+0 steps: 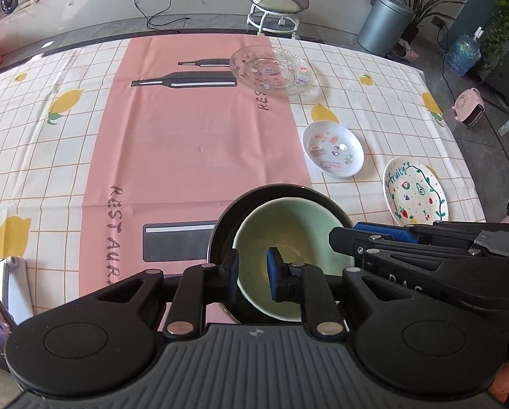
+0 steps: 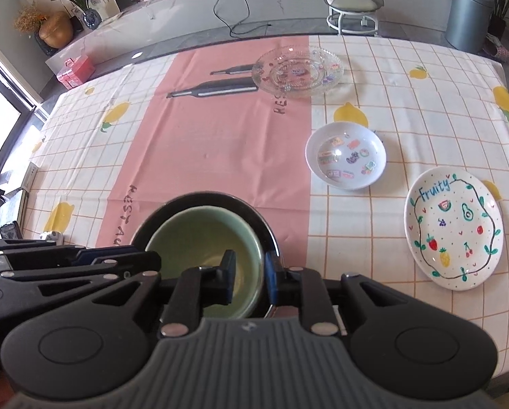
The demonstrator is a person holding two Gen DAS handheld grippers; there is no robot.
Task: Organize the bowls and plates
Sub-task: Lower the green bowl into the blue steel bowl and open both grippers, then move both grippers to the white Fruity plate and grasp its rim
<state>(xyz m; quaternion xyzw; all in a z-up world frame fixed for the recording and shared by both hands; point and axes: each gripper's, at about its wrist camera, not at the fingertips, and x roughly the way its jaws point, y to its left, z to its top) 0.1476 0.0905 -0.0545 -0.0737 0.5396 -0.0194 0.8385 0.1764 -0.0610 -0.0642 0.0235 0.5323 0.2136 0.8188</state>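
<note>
A pale green bowl [image 1: 288, 228] sits inside a black bowl [image 1: 278, 194] at the table's near edge. My left gripper [image 1: 252, 274] is shut on the green bowl's near-left rim, one finger inside and one outside. My right gripper [image 2: 249, 276] is shut on the green bowl's [image 2: 200, 238] right rim, within the black bowl [image 2: 206, 199]. The right gripper also shows in the left wrist view [image 1: 373, 238]. A white sticker bowl [image 2: 345, 155], a "Fruity" plate [image 2: 453, 228] and a clear glass plate [image 2: 297, 71] lie on the table.
The table wears a checked lemon cloth with a pink runner [image 2: 220, 129]. A stool [image 2: 353, 10] and a grey bin [image 2: 469, 17] stand beyond the far edge. A pink heater [image 1: 469, 107] sits on the floor to the right.
</note>
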